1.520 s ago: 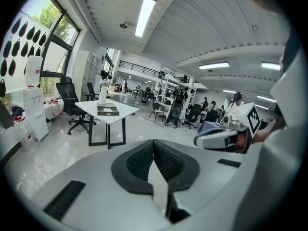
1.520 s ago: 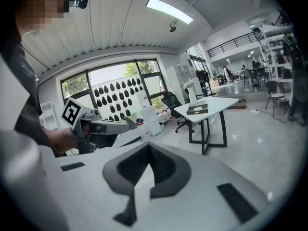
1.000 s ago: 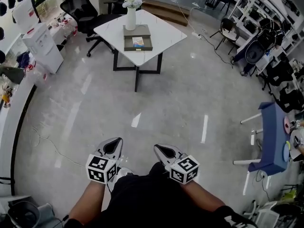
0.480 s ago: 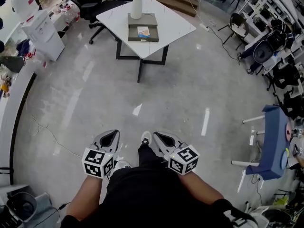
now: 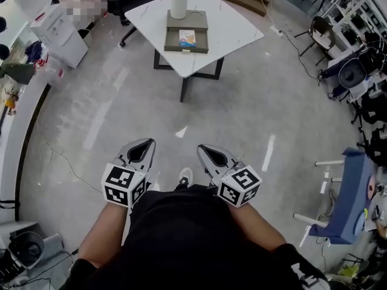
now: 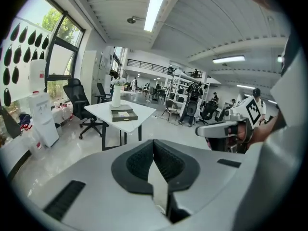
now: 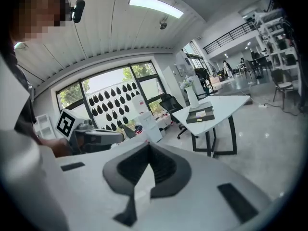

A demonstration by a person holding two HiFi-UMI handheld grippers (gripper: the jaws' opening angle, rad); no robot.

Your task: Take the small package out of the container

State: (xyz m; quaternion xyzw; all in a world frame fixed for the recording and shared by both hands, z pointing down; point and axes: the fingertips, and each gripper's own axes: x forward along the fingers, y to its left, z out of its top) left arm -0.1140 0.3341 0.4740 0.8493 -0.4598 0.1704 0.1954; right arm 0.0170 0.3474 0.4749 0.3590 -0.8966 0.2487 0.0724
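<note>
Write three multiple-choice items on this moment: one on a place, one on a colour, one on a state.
1. Where is the small package?
A) in the container on the table
B) on the floor
C) on a chair

2. What colour is the table top?
A) black
B) white
C) blue

3. How do the jaws of the left gripper and the right gripper stand?
A) wide apart
B) closed on the package
C) together, with nothing between them

Key:
1. A, since the head view shows the package lying inside the dark container on the table.
2. B, since the top is plainly white.
3. C, since each gripper view shows its jaws meeting, with nothing between them.
</note>
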